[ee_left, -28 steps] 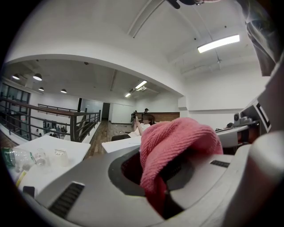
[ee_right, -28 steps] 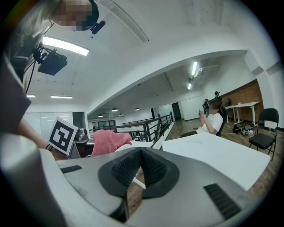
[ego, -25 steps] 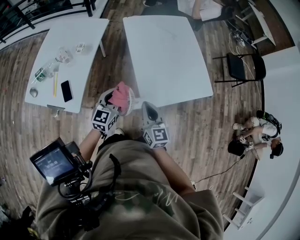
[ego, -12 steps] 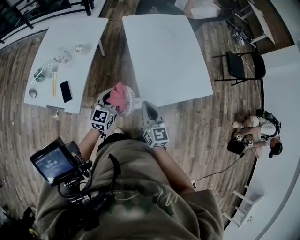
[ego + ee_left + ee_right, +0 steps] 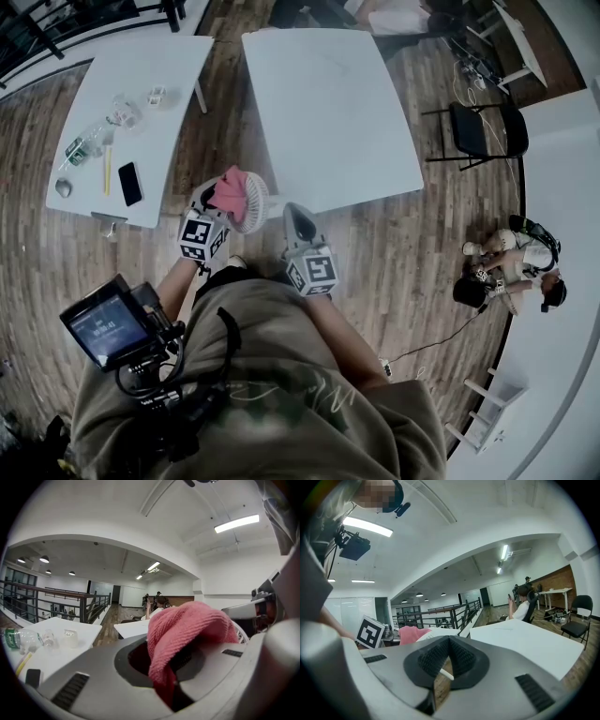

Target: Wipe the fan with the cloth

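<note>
Wood floor (image 5: 375, 258), white surfaces (image 5: 328, 103). Cloth (image 5: 234, 187) gripped in left tongs (image 5: 214, 197), laid against fan (image 5: 256, 202) — wiping judged under way, unfinished; right tongs (image 5: 292, 212) clenched — contents unclear.

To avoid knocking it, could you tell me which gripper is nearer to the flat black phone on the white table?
Left. The left gripper is just right of the black phone in the head view; the right gripper is farther right.

White table (image 5: 159, 66), phone (image 5: 130, 183), bottle (image 5: 82, 145), glass (image 5: 125, 112), second white table (image 5: 328, 103), wooden floor (image 5: 412, 253)
</note>
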A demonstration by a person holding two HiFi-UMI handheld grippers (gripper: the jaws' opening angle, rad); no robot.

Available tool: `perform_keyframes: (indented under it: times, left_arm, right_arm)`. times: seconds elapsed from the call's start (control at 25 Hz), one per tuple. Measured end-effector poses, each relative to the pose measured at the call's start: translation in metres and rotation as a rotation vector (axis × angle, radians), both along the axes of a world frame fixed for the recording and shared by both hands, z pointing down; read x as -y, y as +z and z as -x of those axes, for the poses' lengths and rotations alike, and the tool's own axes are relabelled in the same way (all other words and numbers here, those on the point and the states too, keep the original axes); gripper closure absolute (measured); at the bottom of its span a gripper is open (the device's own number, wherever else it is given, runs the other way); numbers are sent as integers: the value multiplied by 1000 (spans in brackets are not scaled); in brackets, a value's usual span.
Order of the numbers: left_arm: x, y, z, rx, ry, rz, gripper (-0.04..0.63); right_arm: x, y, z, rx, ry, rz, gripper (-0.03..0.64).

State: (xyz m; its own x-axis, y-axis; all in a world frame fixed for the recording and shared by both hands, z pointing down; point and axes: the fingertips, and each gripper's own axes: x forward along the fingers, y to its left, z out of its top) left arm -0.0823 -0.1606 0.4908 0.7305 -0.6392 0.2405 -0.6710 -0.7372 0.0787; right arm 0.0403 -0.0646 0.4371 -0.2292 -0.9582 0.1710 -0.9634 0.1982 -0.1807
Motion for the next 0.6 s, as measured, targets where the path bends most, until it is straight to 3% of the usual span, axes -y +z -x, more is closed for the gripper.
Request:
perform_keyframes:
  times: [0.6]
  left_arm:
    - [-1, 27, 17, 36, -25, 60, 528]
  right_arm:
    - [-2, 6, 3, 1, 4, 8, 604]
